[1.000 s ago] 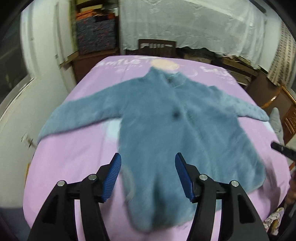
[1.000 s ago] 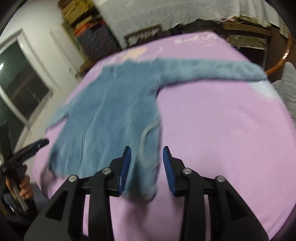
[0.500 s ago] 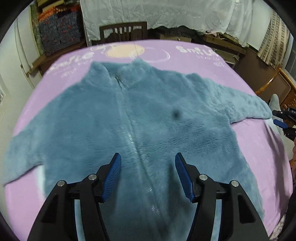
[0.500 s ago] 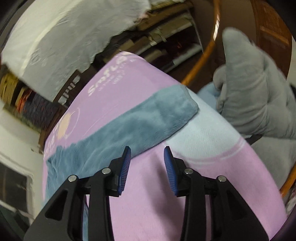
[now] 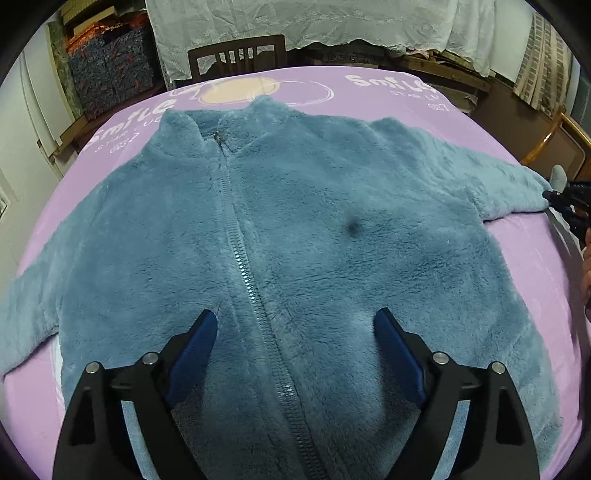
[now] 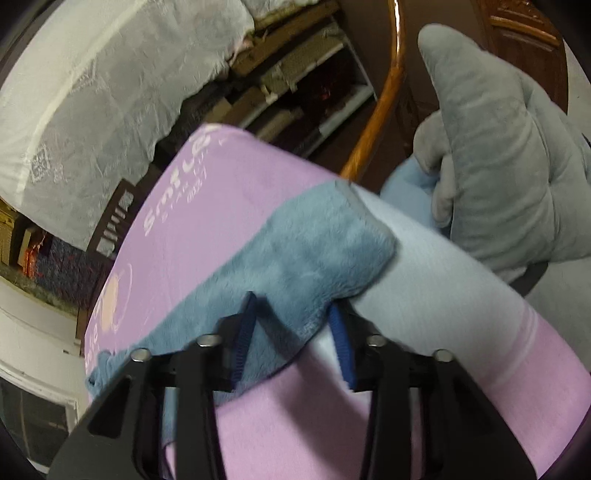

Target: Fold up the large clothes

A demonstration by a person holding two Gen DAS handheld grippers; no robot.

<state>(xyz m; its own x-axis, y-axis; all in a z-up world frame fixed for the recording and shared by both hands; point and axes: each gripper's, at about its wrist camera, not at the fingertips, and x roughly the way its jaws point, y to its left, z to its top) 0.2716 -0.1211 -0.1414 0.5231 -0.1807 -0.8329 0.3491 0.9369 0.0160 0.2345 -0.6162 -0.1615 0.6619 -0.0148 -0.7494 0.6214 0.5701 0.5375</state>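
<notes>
A blue-grey fleece jacket (image 5: pixel 314 206) lies flat and zipped on the purple bed cover (image 5: pixel 369 96), with both sleeves spread out. My left gripper (image 5: pixel 295 328) hovers over the jacket's lower front, astride the zipper; its jaws are opening wide and grip nothing. My right gripper (image 6: pixel 293 332) is at the end of the jacket's right sleeve (image 6: pixel 314 251). Its jaws are closing with the cuff's edge between them, though the pads still stand apart. In the left wrist view that gripper (image 5: pixel 569 206) shows at the far right by the cuff.
A grey plush cushion (image 6: pixel 498 166) and a curved wooden rail (image 6: pixel 384 110) stand just beyond the bed's right edge. A wooden chair (image 5: pixel 236 55) and white draped cloth (image 5: pixel 314 22) are behind the bed. Stacked boxes (image 5: pixel 110 66) fill the back left corner.
My left gripper moved in over the jacket's front and its jaws spread wider. My right gripper swung away from the hem to the right sleeve's end and came down around the cuff.
</notes>
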